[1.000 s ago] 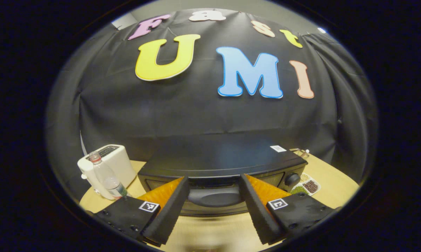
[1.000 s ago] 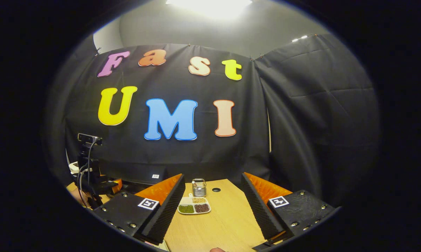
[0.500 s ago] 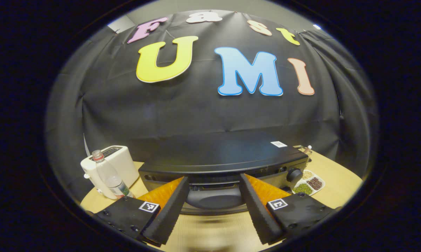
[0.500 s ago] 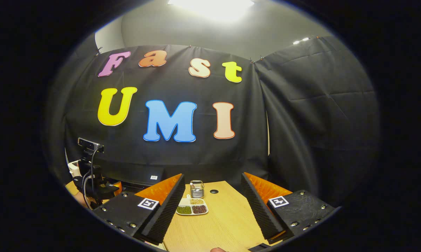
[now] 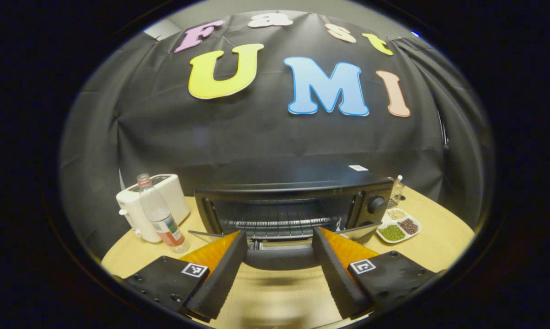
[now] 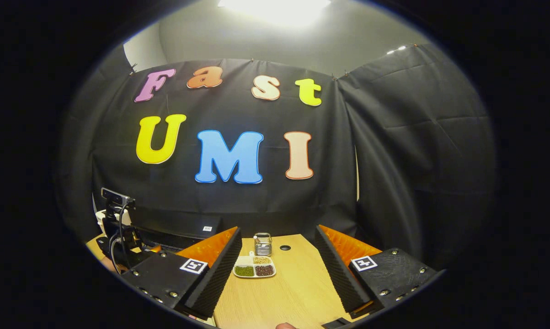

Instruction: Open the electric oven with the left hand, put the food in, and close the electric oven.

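Wooden table [image 5: 435, 237]: we see the oven door handle [image 5: 279, 257] crosswise between the left gripper [image 5: 279, 274] fingers, jaws spread, door partway down; right gripper [image 6: 277, 278] released, farther off.

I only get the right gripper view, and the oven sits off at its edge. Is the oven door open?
Observer: Yes. In the left gripper view the oven door hangs swung down and the cavity shows.
Operator: Where is the left gripper?
Observer: The left gripper is right at the door, with the door handle lying between its spread fingers; I cannot tell whether they press on it.
Operator: Anything on the rack?
Observer: The wire rack looks bare from here.
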### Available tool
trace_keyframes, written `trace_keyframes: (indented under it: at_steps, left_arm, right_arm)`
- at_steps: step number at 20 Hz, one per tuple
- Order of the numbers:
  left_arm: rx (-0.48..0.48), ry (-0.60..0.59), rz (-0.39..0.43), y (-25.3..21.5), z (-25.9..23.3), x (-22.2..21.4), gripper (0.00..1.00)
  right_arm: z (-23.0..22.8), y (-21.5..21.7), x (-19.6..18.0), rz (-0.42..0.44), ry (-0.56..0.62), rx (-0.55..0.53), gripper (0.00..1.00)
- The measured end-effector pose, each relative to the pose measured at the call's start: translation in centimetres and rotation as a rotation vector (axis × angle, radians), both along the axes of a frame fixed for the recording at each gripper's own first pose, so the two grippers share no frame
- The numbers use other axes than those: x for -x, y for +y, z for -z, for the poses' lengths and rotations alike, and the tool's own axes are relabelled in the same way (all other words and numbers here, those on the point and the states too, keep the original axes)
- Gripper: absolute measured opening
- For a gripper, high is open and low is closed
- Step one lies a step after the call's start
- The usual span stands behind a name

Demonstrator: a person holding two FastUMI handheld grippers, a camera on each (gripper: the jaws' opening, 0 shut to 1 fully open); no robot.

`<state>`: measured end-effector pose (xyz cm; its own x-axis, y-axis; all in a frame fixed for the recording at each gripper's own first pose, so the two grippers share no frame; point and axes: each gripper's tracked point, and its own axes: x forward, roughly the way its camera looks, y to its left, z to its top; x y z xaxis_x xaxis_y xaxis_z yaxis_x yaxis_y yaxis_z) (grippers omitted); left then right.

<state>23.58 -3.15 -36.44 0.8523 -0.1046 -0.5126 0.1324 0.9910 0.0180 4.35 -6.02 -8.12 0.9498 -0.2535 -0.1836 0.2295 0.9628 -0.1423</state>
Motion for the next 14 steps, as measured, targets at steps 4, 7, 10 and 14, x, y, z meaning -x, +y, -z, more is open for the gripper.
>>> trace_keyframes:
  at_steps: [4,7,10,14]
  left_arm:
    - [-0.010,0.032,0.003,0.2,1.3,2.5,0.97]
    - [-0.018,0.057,-0.009,0.3,2.2,4.0,0.97]
    - [-0.029,0.081,-0.019,0.3,3.3,5.4,0.97]
    - [-0.046,0.132,-0.024,0.4,5.3,7.4,1.00]
  right_arm:
    - [0.1,0.0,0.5,-0.029,0.008,-0.004,0.99]
    - [0.0,-0.2,1.1,-0.041,0.011,-0.002,0.99]
    - [0.4,-0.4,1.8,-0.049,0.023,-0.006,0.98]
    - [0.6,-0.4,2.5,-0.063,0.034,-0.013,0.99]
